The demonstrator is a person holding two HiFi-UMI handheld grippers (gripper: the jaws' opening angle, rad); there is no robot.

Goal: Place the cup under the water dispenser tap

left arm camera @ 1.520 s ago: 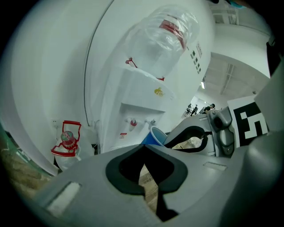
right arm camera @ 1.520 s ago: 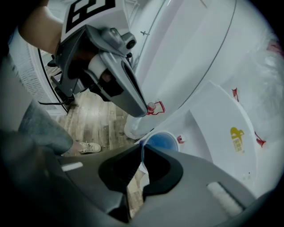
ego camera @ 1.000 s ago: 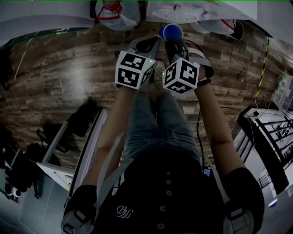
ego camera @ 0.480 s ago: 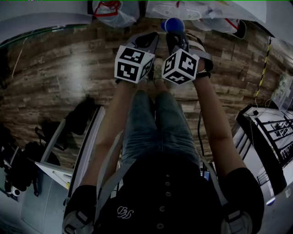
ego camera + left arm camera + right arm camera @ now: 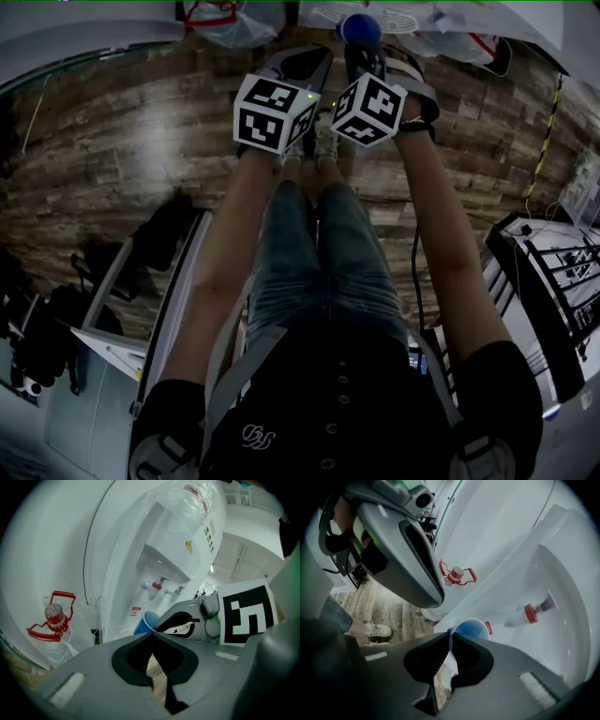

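Note:
The blue cup (image 5: 471, 630) hangs by its rim in my right gripper (image 5: 451, 637), whose jaws are shut on the thin wall. It is just in front of the white water dispenser (image 5: 562, 573), below and left of the red-collared tap (image 5: 529, 612). The head view shows the cup (image 5: 359, 28) at the top edge, ahead of the right gripper (image 5: 361, 52). My left gripper (image 5: 151, 633) is shut with nothing in it, close beside the right one. From there the cup (image 5: 146, 623) sits low before the dispenser's two taps (image 5: 157, 584).
A water bottle with a red handle, wrapped in clear plastic (image 5: 54, 618), stands left of the dispenser. The dispenser's white drip tray (image 5: 123, 632) lies under the taps. The person's legs and shoes (image 5: 377, 630) are on the wooden floor (image 5: 122, 141). Shelving (image 5: 562, 272) stands at the right.
Both grippers have moved away from the person and downward toward the dispenser. The blue cup has travelled with the right gripper to the top edge of the head view.

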